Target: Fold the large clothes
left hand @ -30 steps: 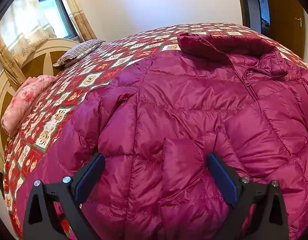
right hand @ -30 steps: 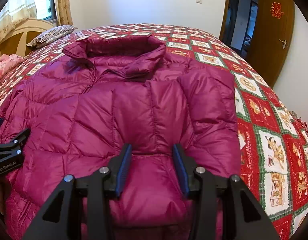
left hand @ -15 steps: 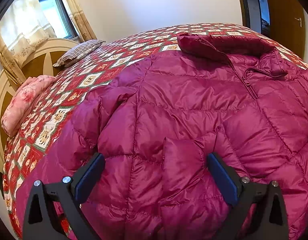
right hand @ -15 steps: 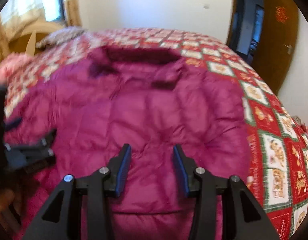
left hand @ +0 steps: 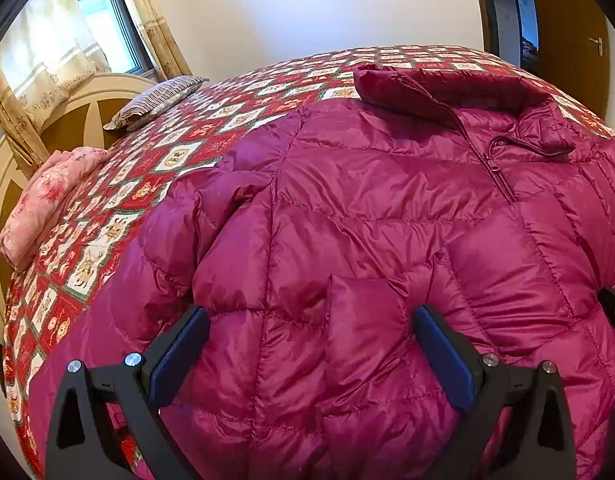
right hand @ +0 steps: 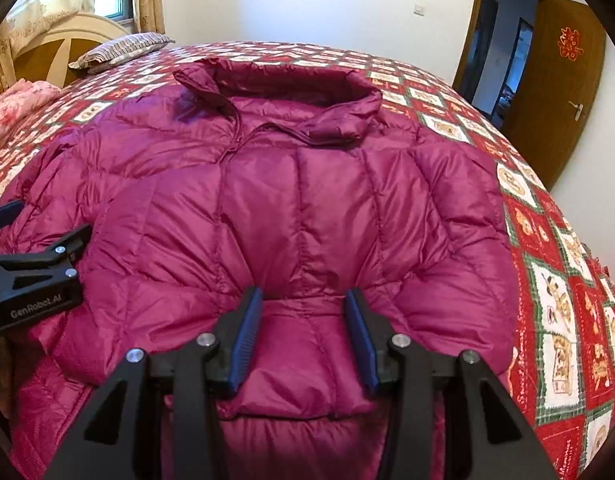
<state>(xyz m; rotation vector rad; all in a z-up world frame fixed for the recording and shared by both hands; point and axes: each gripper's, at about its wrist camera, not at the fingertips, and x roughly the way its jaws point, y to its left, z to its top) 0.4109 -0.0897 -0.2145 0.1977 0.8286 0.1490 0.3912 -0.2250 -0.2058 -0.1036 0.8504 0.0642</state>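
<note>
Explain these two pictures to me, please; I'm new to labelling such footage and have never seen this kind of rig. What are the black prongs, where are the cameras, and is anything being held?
There is no robot here: a person holds a two-finger gripper in each hand, and each gripper carries a wide-angle camera that looks forward along its fingers. That is why the room looks bent. One picture comes from the left gripper, the other from the right gripper. The black prongs with blue pads are the fingers. A magenta puffer jacket lies front up on a bed with a red patterned bedspread; a striped pillow sits by the headboard. The left gripper is wide open over the jacket. The right one appears to pinch a puffy fold of the jacket between its pads.
</note>
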